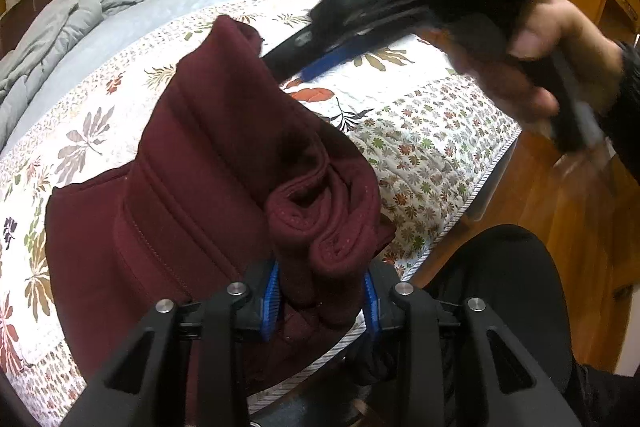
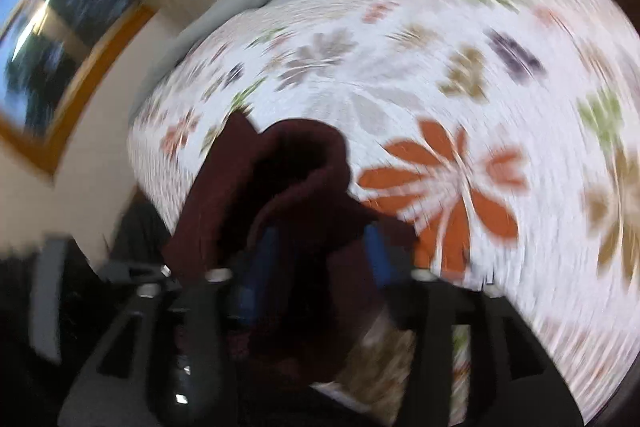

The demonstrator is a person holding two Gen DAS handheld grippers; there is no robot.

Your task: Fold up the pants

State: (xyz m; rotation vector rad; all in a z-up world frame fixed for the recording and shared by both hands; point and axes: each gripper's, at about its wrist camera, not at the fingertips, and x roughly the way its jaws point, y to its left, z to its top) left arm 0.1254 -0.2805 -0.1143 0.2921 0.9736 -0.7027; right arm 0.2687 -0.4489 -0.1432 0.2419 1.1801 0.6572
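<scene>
— Maroon fleece pants are lying on the floral quilt near the bed's edge, their long axis running away from the left gripper toward the headboard.

— Which gripper is sitting nearer the cloth?

— The left one: its blue pads are pinching a rolled bunch of hem directly ahead of it, jaws narrow.

— And the right gripper?

— It is reaching in at the far end. Its own view is blurring badly; cloth is lying between its spread fingers, but the pads are not looking pressed on it.
</scene>
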